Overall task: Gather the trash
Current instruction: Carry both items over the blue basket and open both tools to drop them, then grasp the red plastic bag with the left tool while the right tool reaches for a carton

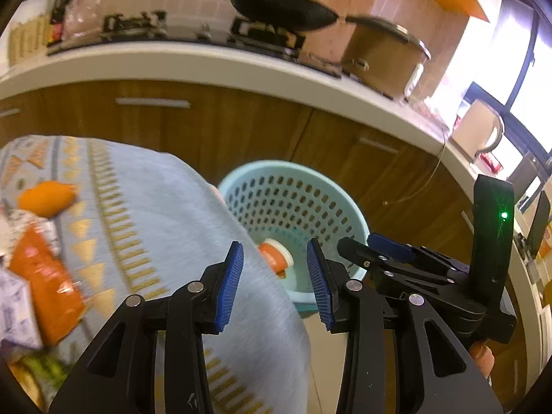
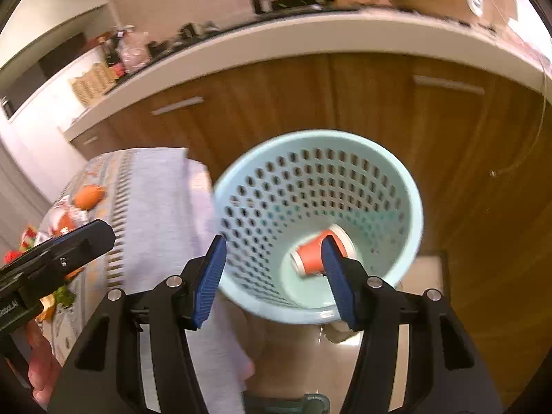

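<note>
Trash lay at the far left on my cloth-covered table [image 1: 145, 207]: an orange [image 1: 46, 197] near the back, a crinkled orange wrapper [image 1: 45, 293] nearer me, and beside it a pale printed packet [image 1: 15, 314], all blurred. The cloth was soft grey-blue weave with gold triangle and dash bands, and it draped over the table's rounded right edge. My left gripper [image 1: 275, 283] hung over that edge with its ribbed blue pads parted wide and nothing between them. Just past the edge stood the light-blue plastic wastebasket [image 2: 410, 207], round, its wall pierced by rows of small holes, its rim close against the hanging cloth. Inside, on the smooth bottom, an orange paper cup [image 2: 312, 254] lay on its side, white rim showing. My right gripper [image 2: 274, 281] hovered above the basket's mouth, spread wide and holding nothing; its right pad crossed in front of the cup in the wrist view. Behind ran wooden cabinet doors [image 2: 345, 103] under a white countertop [image 1: 207, 65], leaving only a narrow strip of floor around the basket.
</note>
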Available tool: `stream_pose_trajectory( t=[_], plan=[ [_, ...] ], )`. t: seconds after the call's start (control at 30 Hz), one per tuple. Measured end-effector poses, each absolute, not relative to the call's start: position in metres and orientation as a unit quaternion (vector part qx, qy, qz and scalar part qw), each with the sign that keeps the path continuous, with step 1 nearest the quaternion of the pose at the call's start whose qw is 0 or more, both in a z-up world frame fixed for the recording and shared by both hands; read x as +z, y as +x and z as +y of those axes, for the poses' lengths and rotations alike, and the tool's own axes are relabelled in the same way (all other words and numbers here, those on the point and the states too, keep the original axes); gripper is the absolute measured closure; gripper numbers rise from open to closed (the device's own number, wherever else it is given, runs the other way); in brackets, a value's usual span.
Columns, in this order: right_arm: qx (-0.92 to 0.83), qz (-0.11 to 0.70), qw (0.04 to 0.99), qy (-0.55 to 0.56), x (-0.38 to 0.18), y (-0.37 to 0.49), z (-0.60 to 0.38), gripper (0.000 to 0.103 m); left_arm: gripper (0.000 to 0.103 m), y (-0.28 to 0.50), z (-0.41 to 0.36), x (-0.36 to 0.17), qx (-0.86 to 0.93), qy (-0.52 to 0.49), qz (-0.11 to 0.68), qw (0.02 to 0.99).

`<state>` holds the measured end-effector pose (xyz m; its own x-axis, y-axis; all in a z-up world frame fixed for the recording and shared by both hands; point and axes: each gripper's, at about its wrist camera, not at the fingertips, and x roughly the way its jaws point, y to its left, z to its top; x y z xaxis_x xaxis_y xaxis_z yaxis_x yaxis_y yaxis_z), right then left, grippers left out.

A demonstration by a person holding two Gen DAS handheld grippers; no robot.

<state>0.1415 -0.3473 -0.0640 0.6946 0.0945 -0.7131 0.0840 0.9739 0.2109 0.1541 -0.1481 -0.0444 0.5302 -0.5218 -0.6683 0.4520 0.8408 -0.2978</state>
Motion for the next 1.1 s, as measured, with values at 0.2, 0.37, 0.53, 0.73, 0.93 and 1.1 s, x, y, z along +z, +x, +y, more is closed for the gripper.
stream_pose_trajectory(
  t=[0.2, 0.37, 0.53, 0.73, 0.93, 1.1],
  plan=[
    [0.050, 0.366, 0.926, 0.079, -0.039, 0.127, -0.291, 0.049, 0.063, 0.114, -0.089, -0.017, -0.235, -0.060, 0.354, 0.903],
    [0.088, 0.352, 0.930, 0.057, -0.027, 0.120, -0.243, 0.049, 0.054, 0.086, -0.028, 0.001, -0.179, -0.068, 0.325, 0.926],
    [0.123, 0.350, 0.928, 0.032, -0.024, 0.116, -0.194, 0.049, 0.044, 0.061, 0.039, 0.010, -0.095, -0.069, 0.306, 0.945],
    [0.160, 0.358, 0.920, 0.007, -0.027, 0.127, -0.145, 0.049, 0.031, 0.045, 0.114, 0.005, 0.005, -0.092, 0.301, 0.949],
    [0.200, 0.358, 0.912, 0.007, -0.028, 0.142, -0.109, 0.047, 0.030, 0.059, 0.157, -0.027, 0.024, -0.120, 0.353, 0.928],
    [0.218, 0.349, 0.912, 0.000, -0.024, 0.155, -0.091, 0.041, 0.030, 0.077, 0.162, -0.052, 0.029, -0.122, 0.376, 0.918]
  ],
)
